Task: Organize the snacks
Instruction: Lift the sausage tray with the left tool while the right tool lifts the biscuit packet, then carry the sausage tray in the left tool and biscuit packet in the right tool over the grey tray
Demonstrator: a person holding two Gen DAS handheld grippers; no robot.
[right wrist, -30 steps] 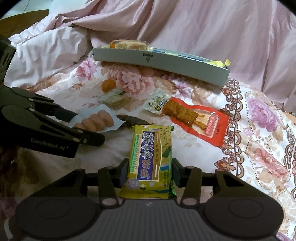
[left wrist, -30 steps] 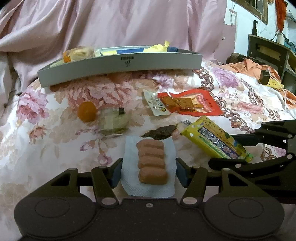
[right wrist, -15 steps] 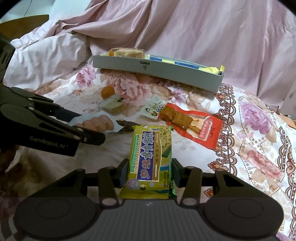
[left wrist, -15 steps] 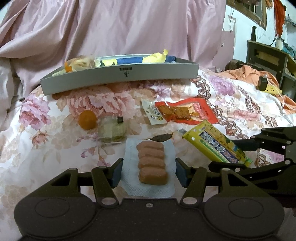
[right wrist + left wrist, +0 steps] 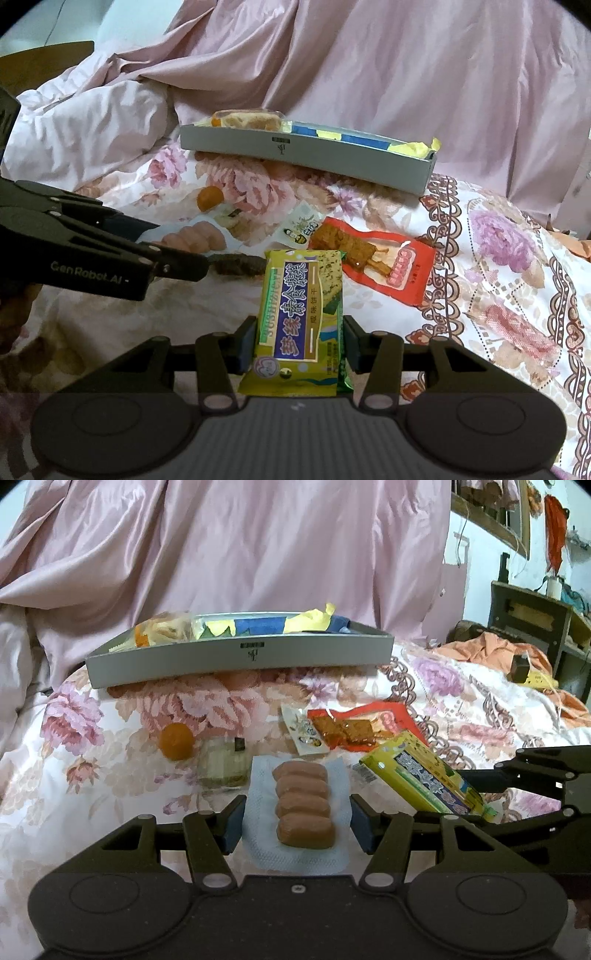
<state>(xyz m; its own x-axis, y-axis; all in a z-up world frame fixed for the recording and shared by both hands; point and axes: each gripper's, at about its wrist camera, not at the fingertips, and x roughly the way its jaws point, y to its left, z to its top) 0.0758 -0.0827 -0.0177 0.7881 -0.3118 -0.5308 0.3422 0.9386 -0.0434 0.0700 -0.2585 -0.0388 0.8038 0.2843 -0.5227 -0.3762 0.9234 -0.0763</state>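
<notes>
My left gripper (image 5: 295,818) is shut on a clear pack of pink sausage pieces (image 5: 303,805) and holds it above the flowered bedspread. My right gripper (image 5: 300,343) is shut on a yellow-green cracker pack (image 5: 301,317), which also shows in the left wrist view (image 5: 421,775). A grey tray (image 5: 240,657) holding several snacks lies at the back; it also shows in the right wrist view (image 5: 306,155). On the bedspread lie a red snack pack (image 5: 373,262), a small white sachet (image 5: 301,229), an orange ball (image 5: 176,740), a clear biscuit pack (image 5: 221,762) and a dark strip (image 5: 240,264).
Pink bedding (image 5: 258,554) is heaped behind the tray. A white quilt (image 5: 85,125) lies at the left. A dark wooden cabinet (image 5: 532,616) and orange cloth (image 5: 491,650) are at the far right.
Both grippers have lifted with their packs, and the tray and the loose snacks now sit lower in both views. Both grips are unchanged.
</notes>
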